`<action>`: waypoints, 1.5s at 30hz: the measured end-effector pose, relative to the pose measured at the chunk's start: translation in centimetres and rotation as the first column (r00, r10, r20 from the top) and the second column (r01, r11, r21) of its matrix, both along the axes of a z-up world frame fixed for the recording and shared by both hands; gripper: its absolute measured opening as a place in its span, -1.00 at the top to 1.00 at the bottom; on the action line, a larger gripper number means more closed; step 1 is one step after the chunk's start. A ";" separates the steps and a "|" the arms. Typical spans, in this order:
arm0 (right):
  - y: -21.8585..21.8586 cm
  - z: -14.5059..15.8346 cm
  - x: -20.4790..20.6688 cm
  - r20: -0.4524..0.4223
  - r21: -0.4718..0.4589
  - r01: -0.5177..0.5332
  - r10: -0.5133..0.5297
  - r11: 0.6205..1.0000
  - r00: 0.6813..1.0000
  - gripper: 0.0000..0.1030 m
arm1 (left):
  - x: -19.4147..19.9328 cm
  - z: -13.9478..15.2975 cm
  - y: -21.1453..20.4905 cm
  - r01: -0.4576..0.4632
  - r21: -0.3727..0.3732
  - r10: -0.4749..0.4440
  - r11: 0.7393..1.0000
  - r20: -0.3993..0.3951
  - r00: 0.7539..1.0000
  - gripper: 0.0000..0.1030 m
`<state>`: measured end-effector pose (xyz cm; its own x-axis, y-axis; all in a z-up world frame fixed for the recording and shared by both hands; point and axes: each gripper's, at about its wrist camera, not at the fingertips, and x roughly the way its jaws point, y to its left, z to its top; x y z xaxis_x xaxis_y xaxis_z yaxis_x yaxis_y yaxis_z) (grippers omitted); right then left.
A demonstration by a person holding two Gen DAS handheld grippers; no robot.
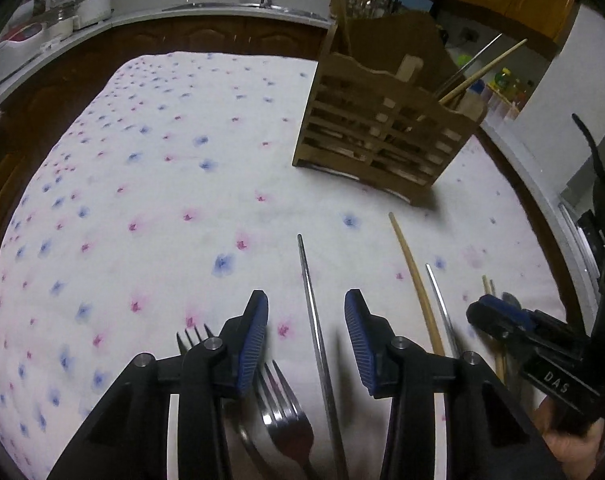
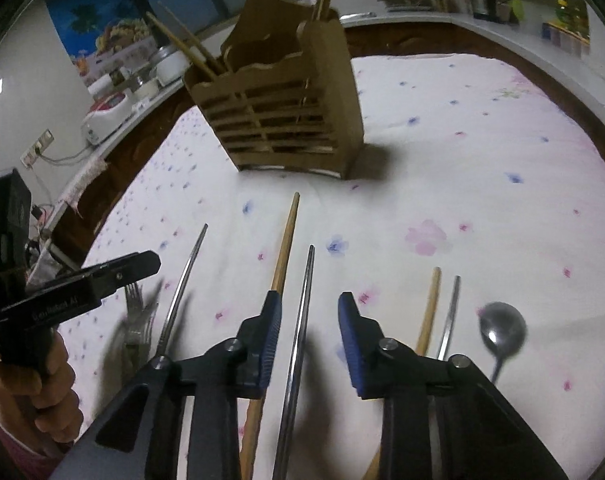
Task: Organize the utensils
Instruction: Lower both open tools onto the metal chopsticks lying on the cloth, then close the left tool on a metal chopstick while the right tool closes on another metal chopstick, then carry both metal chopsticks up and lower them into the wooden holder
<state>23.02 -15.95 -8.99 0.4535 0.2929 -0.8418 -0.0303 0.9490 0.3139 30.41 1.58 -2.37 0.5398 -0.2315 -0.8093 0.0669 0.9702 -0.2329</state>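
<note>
Along the near edge of the cloth-covered surface (image 1: pixel 150 184) the loose utensils are lying in a rough row, handles toward the person — laid out so each can be taken singly. The wooden caddy (image 1: pixel 382 136) is standing toward the far side, well apart from the row, and is already holding a few chopsticks that are leaning out of its top; it looks to be where the rest belong.

The left gripper (image 1: pixel 306 342) is hovering low with its jaws spread wide and gripping nothing. A metal chopstick (image 1: pixel 314 320) is lying lengthwise in the gap between them, so the jaws are lined up to close across it. The forks (image 1: pixel 280 396) are resting just beside and partly under the left jaw, outside the gap.

The right gripper (image 2: pixel 309 334) is doing much the same: jaws parted, empty, straddling another metal chopstick (image 2: pixel 302 320). A wooden chopstick (image 2: pixel 284 248) is running under its left jaw and is not between the pads. Further toward the right edge a second wooden and metal pair is lying side by side, and the spoon (image 2: pixel 502 330) is resting bowl-up just beyond them, blurred.

Whether either chopstick is touching a pad is hard to tell, since the fisheye is stretching the foreground. Each gripper is straddling just one thin rod, which suggests single picks, not a bundle.
</note>
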 end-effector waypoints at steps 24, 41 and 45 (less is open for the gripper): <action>2.1 -1.8 2.6 -0.018 -0.175 -0.075 0.073 0.982 0.997 0.87 | 5.5 -3.3 -3.5 0.055 0.157 -0.045 0.986 -0.066 0.997 0.91; -0.7 4.8 0.2 0.117 -0.019 0.020 -0.018 1.000 0.993 0.92 | 1.3 1.8 -0.6 0.031 -0.023 -0.030 0.999 0.022 0.999 0.93; -1.6 8.0 -1.5 0.192 0.007 0.053 -0.053 0.999 0.980 0.92 | -1.5 4.4 0.3 0.032 -0.057 -0.028 0.998 0.080 0.996 0.94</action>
<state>21.53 -17.50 -1.03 0.6217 0.2656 -0.7368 -0.0396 0.9502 0.3090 28.90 1.85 2.00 0.5941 -0.2937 -0.7489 0.1162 0.9525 -0.2814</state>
